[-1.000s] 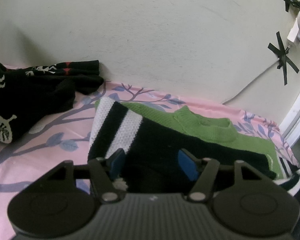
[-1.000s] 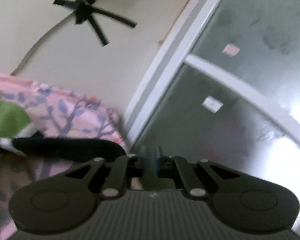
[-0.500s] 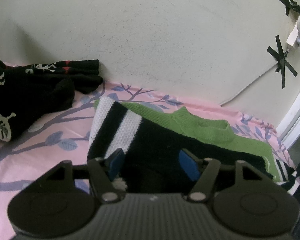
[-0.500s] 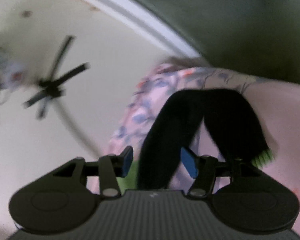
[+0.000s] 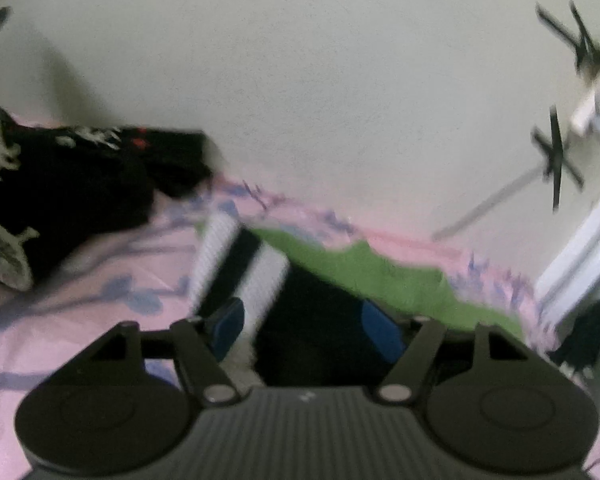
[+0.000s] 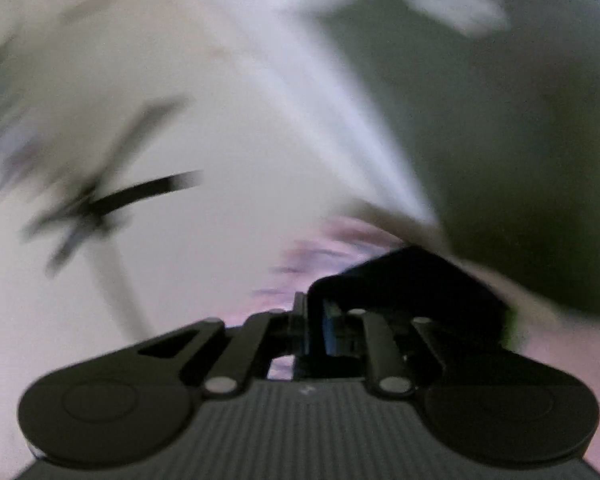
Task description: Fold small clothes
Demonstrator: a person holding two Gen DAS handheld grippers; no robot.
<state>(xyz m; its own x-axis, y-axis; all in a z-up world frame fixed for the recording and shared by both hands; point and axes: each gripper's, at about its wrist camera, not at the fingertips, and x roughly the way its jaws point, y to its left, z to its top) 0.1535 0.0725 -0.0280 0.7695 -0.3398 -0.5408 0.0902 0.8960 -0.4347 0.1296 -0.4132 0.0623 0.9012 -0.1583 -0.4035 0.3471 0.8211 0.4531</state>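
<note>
A small knit sweater, green (image 5: 384, 276) with a black sleeve banded in white (image 5: 256, 276), lies on the pink bedsheet (image 5: 80, 312) against the wall. My left gripper (image 5: 304, 330) is open, its blue pads low over the black-and-white sleeve. In the blurred right wrist view my right gripper (image 6: 320, 330) is shut on a black part of the sweater (image 6: 404, 284), which drapes to the right. That black part also shows at the right edge of the left wrist view (image 5: 588, 336).
A heap of black printed clothes (image 5: 60, 196) lies at the left on the sheet. The cream wall (image 5: 320, 100) rises just behind the sweater, with taped cable and a plug (image 5: 588, 108) at the right. A white window frame (image 5: 584, 248) borders the right side.
My right gripper, open half a second ago over the black sleeve, has shut on it and swung fast. My left gripper has shifted slightly, still open over the sleeve.
</note>
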